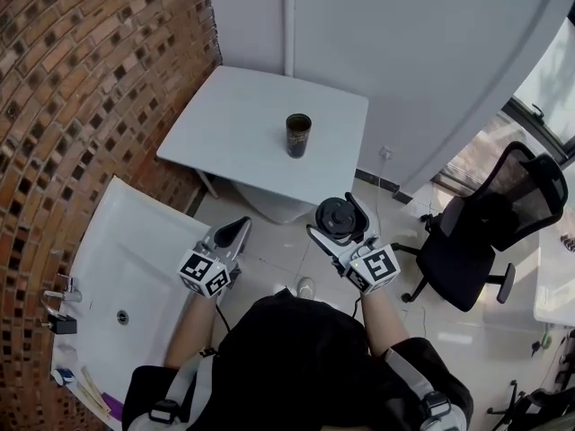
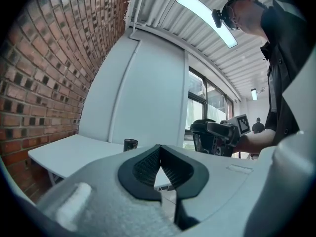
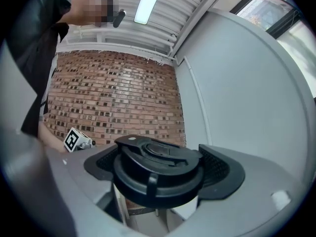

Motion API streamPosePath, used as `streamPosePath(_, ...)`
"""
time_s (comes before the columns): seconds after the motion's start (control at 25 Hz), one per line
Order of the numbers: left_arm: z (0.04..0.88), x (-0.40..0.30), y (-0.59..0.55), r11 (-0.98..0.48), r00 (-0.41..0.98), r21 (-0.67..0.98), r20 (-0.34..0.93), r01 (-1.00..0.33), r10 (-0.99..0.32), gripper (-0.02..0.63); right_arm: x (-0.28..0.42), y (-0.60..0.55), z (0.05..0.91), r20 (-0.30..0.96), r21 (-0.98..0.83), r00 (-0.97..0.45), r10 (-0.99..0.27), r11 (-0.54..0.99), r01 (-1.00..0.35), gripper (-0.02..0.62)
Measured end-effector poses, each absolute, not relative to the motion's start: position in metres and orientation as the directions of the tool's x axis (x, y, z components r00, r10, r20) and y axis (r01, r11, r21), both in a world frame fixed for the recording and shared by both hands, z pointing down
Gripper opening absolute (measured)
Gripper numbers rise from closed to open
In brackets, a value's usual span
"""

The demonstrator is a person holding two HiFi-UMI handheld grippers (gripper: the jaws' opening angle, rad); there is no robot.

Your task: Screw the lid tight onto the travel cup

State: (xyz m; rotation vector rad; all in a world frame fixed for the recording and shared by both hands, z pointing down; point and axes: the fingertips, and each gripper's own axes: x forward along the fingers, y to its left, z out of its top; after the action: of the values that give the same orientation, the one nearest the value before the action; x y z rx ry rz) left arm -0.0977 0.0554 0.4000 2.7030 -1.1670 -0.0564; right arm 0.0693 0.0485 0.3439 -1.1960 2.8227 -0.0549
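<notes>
A dark travel cup [image 1: 298,136] stands upright and lidless near the front middle of a white table [image 1: 225,115]; it shows small in the left gripper view [image 2: 130,144]. My right gripper [image 1: 339,220] is shut on the black round lid [image 1: 335,216], held in the air well short of the table. In the right gripper view the lid [image 3: 158,169] fills the space between the pads. My left gripper [image 1: 235,233] is shut with nothing in it, beside the right one, its pads [image 2: 148,166] touching.
A brick wall [image 1: 81,79] runs along the left. A white sink counter [image 1: 126,285] lies at the lower left. A black office chair [image 1: 490,232] stands at the right on the tiled floor. A white wall backs the table.
</notes>
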Motion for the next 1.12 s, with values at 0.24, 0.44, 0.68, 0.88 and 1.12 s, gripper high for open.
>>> streamPosePath(0.24,0.399,-0.065,0.006,-0.656,0.674,0.2,0.029,-0.728,-0.739,0.003,0.099,0.002,0.346,-0.053,-0.071,-0.702,-0.71,0.704,-0.706,0.48)
streamPosePath(0.44,0.414,-0.047,-0.017,-0.629,0.652,0.213,0.057,-0.747,-0.756,0.003,0.117,-0.022,0.354,-0.029,-0.061,-0.724,-0.689,0.724,-0.687,0.48)
streamPosePath(0.68,0.428,-0.034,-0.032,-0.609,0.639,0.234,0.081,-0.758,-0.765,0.005,0.119,-0.042,0.361,0.001,-0.044,-0.748,-0.664,0.747,-0.664,0.48)
streamPosePath(0.88,0.438,-0.041,-0.049,-0.604,0.639,0.233,0.115,-0.762,-0.761,0.006,0.119,-0.067,0.373,0.004,-0.075,-0.736,-0.677,0.734,-0.675,0.48)
streamPosePath(1.12,0.436,-0.051,-0.092,-0.641,0.675,0.233,0.115,-0.731,-0.728,0.035,0.109,-0.105,0.367,-0.01,-0.038,-0.725,-0.689,0.725,-0.688,0.48)
